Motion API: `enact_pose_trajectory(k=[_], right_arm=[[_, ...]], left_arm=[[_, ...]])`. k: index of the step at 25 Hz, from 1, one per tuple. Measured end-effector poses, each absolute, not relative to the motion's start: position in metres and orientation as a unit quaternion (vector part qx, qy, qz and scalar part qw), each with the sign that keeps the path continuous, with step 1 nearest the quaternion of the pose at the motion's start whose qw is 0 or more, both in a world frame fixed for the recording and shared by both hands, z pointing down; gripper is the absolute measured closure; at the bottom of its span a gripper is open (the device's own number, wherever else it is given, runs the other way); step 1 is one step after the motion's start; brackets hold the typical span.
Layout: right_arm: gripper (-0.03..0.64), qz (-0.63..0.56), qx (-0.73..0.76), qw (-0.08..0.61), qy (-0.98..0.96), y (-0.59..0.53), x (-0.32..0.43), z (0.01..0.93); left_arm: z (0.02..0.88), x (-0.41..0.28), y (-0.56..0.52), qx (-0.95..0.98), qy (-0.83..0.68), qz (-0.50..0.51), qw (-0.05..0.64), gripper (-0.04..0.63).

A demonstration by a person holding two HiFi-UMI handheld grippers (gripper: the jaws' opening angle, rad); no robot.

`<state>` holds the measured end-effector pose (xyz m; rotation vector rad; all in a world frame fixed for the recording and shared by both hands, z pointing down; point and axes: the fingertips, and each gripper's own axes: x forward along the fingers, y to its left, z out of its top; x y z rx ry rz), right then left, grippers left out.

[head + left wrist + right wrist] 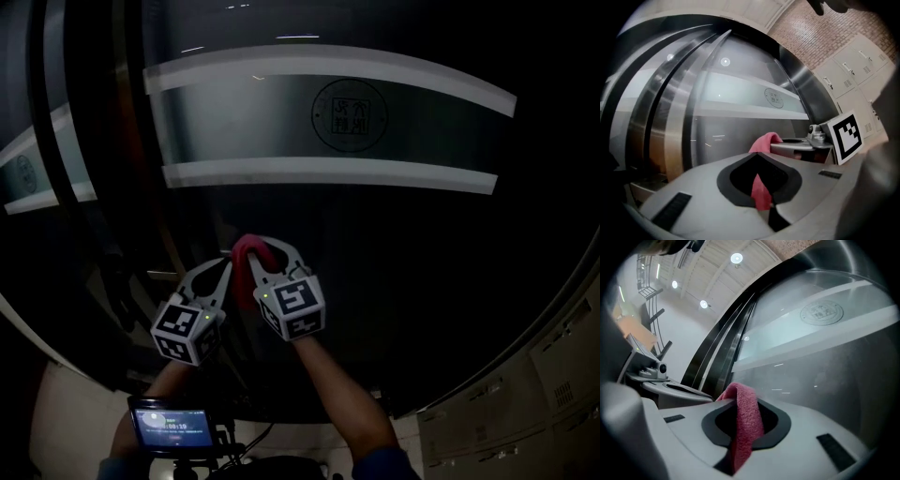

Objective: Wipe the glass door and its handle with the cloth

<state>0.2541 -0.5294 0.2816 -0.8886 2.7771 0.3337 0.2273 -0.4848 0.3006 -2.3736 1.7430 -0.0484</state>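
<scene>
right gripper (274, 255) clamping cloth (251, 246), fold bulging toward glass door (394, 234) as wiping pad; left gripper (223, 268), near door, pinching cloth tail, likely for tension.

1. The cloth (745, 420) is red fabric with a rough, nubbly pile, fully matt.
2. The glass door (394, 244) is smooth and glossy and catches thin streaks of light. Its pale bands (328, 171) look frosted and dull.
3. The door's upright (677, 136) is brushed metal with a soft satin sheen.
4. The left gripper (757, 155) and right gripper (740, 397) have smooth, matt grey plastic shells, with a duller black lining round each jaw opening.
5. The marker cube (846, 137) has flat, matt printed faces.
6. The wall (811, 33) is rough brick, and the lockers (853, 65) are smooth pale panels.
</scene>
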Motion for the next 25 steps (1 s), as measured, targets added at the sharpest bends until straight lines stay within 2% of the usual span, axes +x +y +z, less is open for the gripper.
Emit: enact_pose_trajectory(k=[5,10,14,25], right_arm=[[0.584,0.081,-0.299,0.107,0.945,-0.533,0.207,0.308],[0.584,0.073,-0.329,0.103,0.936,-0.548,0.224,0.327],[0.584,0.073,-0.374,0.090,0.920,-0.572,0.284,0.337],[0.584,0.091,-0.480,0.056,0.871,-0.618,0.500,0.348]], left_arm=[[0.319,0.200,-0.472,-0.799,0.591,-0.032,0.108,0.581],[0.325,0.195,-0.475,-0.797,0.593,-0.029,0.113,0.581],[0.331,0.213,-0.482,-0.792,0.596,-0.031,0.129,0.581],[0.346,0.279,-0.501,-0.797,0.594,-0.013,0.109,0.581]])
